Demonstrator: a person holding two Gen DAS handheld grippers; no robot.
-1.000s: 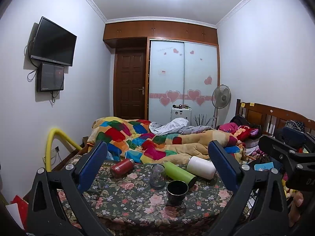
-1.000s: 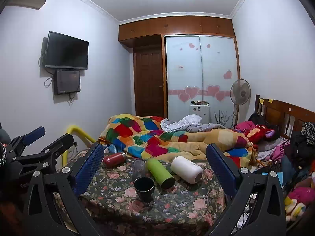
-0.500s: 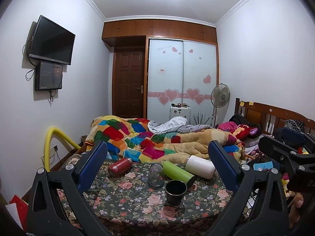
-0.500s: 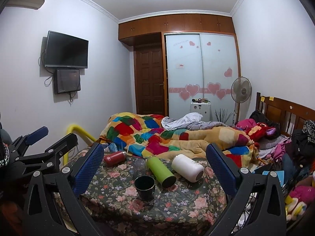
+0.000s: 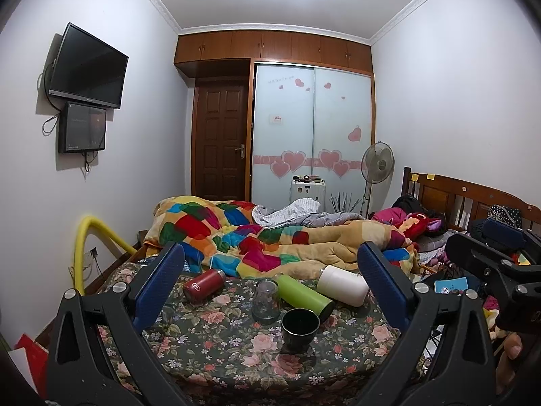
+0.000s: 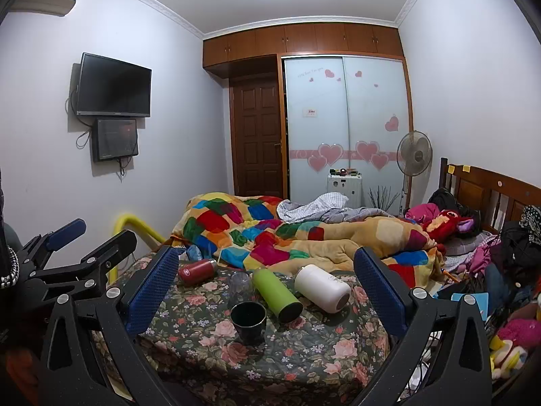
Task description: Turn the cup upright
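Observation:
On the floral table (image 5: 216, 348) a dark cup (image 5: 300, 325) stands mouth up at the front; it also shows in the right wrist view (image 6: 248, 317). Behind it a clear glass (image 5: 265, 301) stands mouth down. A red bottle (image 5: 204, 285), a green bottle (image 5: 303, 293) and a white bottle (image 5: 342, 285) lie on their sides. My left gripper (image 5: 270, 284) is open and empty, held back from the table. My right gripper (image 6: 267, 287) is open and empty too, also held back.
A bed with a patchwork quilt (image 5: 257, 237) lies right behind the table. A yellow padded rail (image 5: 84, 247) is at the left. Clutter and a wooden headboard (image 5: 473, 199) are at the right. The other gripper shows at each view's side (image 6: 57, 270).
Both views have shifted slightly; the table objects sit a little higher and nearer in frame. Nothing on the table has moved. Both grippers stay open.

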